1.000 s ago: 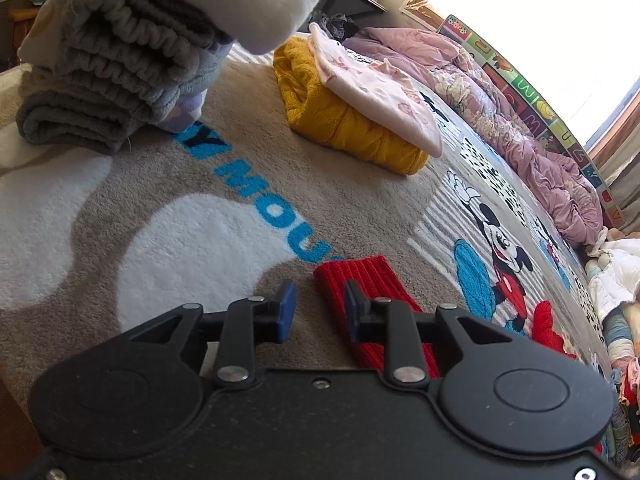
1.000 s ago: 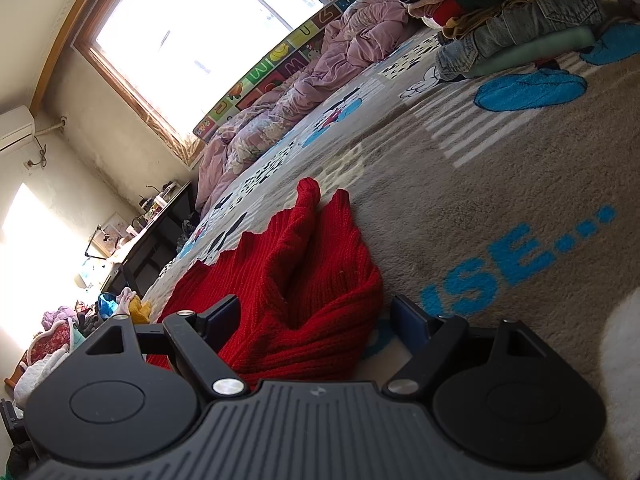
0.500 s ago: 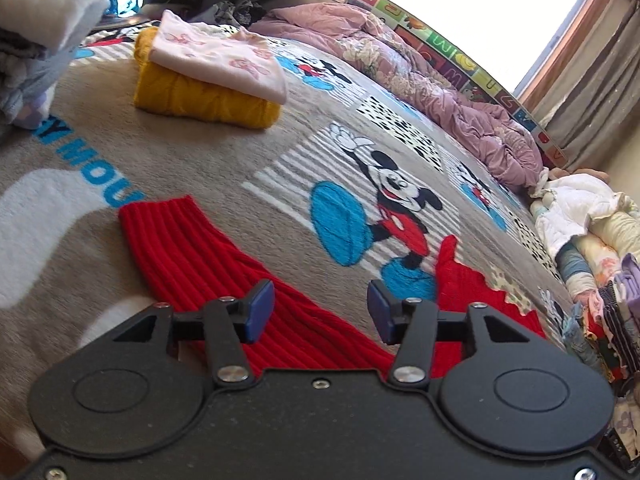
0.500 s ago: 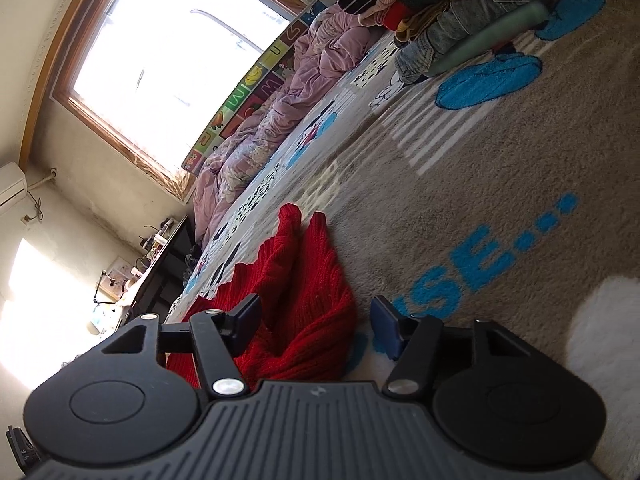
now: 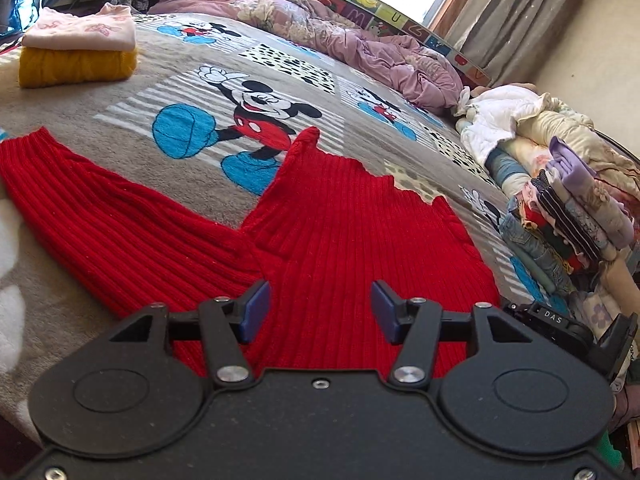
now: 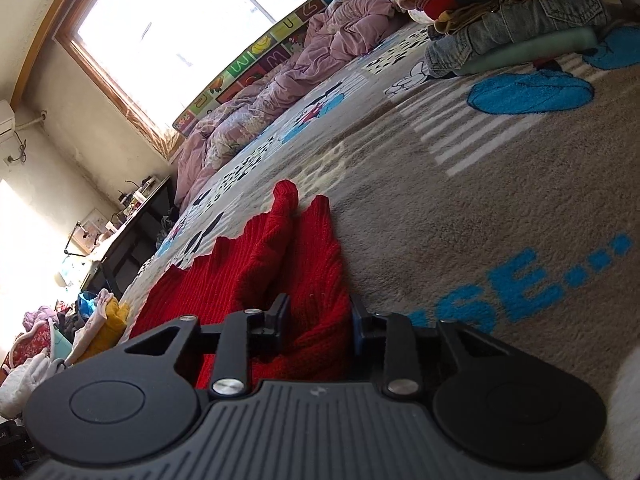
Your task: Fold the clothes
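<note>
A red ribbed knit sweater (image 5: pixel 352 232) lies spread on the Mickey Mouse carpet (image 5: pixel 188 68), one sleeve stretched to the left. My left gripper (image 5: pixel 320 312) is open and empty, hovering over the sweater's near part. In the right wrist view the sweater (image 6: pixel 256 276) bunches into folds. My right gripper (image 6: pixel 318 318) has closed on a thick fold of the red sweater, which fills the gap between its fingers.
A folded yellow knit with a pink garment on top (image 5: pixel 76 56) sits at the far left. A tall pile of folded clothes (image 5: pixel 568 216) stands at the right, also in the right wrist view (image 6: pixel 516 20). Purple bedding (image 5: pixel 360 44) lies under the window.
My left gripper swung right from the sleeve end to over the sweater body and opened wider. My right gripper narrowed from wide open onto the sweater fold.
</note>
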The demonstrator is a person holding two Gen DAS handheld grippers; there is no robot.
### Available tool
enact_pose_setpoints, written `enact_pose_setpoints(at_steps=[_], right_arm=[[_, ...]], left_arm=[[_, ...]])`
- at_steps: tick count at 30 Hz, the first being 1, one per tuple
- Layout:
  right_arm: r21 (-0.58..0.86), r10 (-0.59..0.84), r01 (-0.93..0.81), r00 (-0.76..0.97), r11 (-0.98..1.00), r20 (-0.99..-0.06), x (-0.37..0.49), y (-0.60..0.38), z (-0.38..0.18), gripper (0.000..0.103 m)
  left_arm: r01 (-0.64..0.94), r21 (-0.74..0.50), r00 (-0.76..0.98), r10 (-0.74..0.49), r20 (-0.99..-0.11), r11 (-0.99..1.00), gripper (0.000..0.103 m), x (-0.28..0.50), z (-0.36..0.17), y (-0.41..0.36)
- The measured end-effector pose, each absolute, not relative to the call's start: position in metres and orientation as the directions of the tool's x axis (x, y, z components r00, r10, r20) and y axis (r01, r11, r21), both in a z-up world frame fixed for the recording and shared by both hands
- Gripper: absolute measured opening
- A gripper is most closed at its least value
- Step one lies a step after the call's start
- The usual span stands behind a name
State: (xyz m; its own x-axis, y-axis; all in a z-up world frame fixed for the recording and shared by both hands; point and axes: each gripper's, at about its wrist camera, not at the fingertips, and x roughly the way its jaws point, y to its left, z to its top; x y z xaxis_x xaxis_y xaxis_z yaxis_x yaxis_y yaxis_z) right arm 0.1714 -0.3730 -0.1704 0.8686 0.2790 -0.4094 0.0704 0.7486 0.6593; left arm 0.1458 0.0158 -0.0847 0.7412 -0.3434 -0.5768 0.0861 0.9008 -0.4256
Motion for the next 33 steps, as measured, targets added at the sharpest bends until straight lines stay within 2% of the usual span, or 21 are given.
enact_pose_setpoints(at_steps=[5, 8, 10, 13, 18, 23, 31, 33], right_arm=[[0.64, 0.296, 0.021, 0.875, 0.768, -0.384, 0.166, -0.367, -0.163, 0.021], [0.616, 0.266, 0.021, 0.89, 0.787, -0.37, 0.162, -0.365, -0.158, 0.018], [0.607, 0.246, 0.022, 0.902, 0.794, -0.355, 0.158, -0.365, -0.154, 0.017], [0.605, 0.23, 0.017, 0.916, 0.796, -0.328, 0.154, -0.365, -0.147, 0.017], [0.528, 0.206, -0.023, 0.935, 0.849, -0.29, 0.15, -0.348, -0.127, 0.017], [0.258, 0.2, -0.122, 0.933, 0.958, -0.3, 0.151, -0.303, -0.106, 0.017], [-0.193, 0.211, -0.317, 0.879, 0.928, -0.428, 0.154, -0.219, -0.114, 0.017], [-0.243, 0.217, -0.358, 0.86, 0.902, -0.462, 0.153, -0.206, -0.119, 0.017]], left_arm=[[0.099, -0.489, 0.733, -0.396, -0.553, 0.867, 0.055, 0.147, -0.08, 0.005], [0.139, -0.5, 0.741, -0.425, -0.52, 0.855, 0.055, 0.148, -0.079, -0.005], [0.174, -0.473, 0.748, -0.429, -0.507, 0.864, 0.055, 0.147, -0.082, -0.014], [0.203, -0.406, 0.734, -0.413, -0.539, 0.891, 0.055, 0.145, -0.097, -0.021], [0.185, -0.458, 0.725, -0.435, -0.534, 0.87, 0.055, 0.152, -0.102, -0.011], [0.126, -0.547, 0.714, -0.458, -0.529, 0.828, 0.055, 0.161, -0.109, 0.006], [0.081, -0.63, 0.711, -0.488, -0.507, 0.772, 0.056, 0.166, -0.112, 0.024], [0.083, -0.637, 0.71, -0.494, -0.502, 0.766, 0.056, 0.166, -0.111, 0.025]])
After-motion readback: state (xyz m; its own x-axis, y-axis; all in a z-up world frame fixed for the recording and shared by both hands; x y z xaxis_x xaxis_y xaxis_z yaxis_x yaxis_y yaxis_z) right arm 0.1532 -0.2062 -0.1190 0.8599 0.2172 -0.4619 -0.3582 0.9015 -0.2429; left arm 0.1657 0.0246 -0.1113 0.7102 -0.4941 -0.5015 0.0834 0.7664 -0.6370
